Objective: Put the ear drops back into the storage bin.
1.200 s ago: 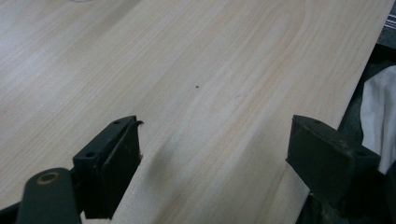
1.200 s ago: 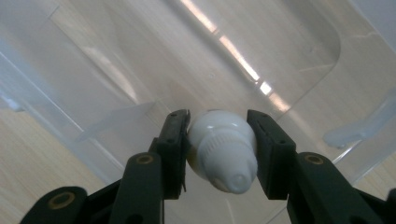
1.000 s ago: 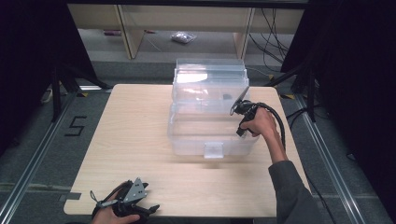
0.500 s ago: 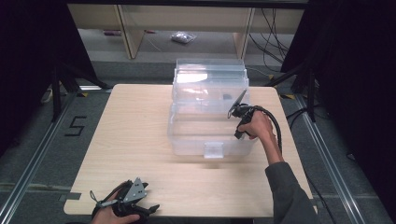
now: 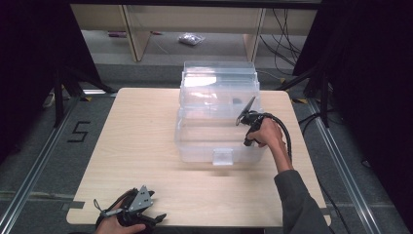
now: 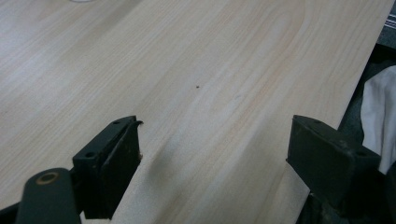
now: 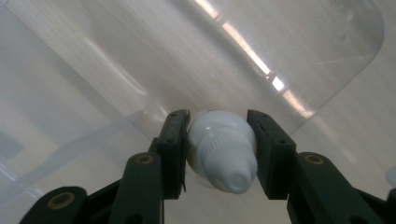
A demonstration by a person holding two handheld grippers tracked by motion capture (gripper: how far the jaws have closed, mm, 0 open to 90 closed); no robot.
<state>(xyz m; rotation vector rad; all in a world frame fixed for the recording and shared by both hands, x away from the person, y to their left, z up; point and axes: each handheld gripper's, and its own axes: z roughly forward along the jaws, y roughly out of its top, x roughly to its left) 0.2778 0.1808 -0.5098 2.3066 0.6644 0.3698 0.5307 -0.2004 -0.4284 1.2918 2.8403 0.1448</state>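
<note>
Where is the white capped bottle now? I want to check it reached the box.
The white capped bottle is clamped in the right gripper, over the clear plastic box at its right side in the high view.

Right gripper view: white bottle [image 7: 222,151] shows cap end only, rest hidden behind cap and between jaws; what kind can't tell. High view: right gripper [image 5: 248,118] tips lost behind clear box [image 5: 219,141] wall, bottle too small to make out. Left gripper [image 5: 139,209] partly cut by bottom edge, hand too. Small bag [image 5: 191,39] on floor beyond table, contents unclear.
</note>
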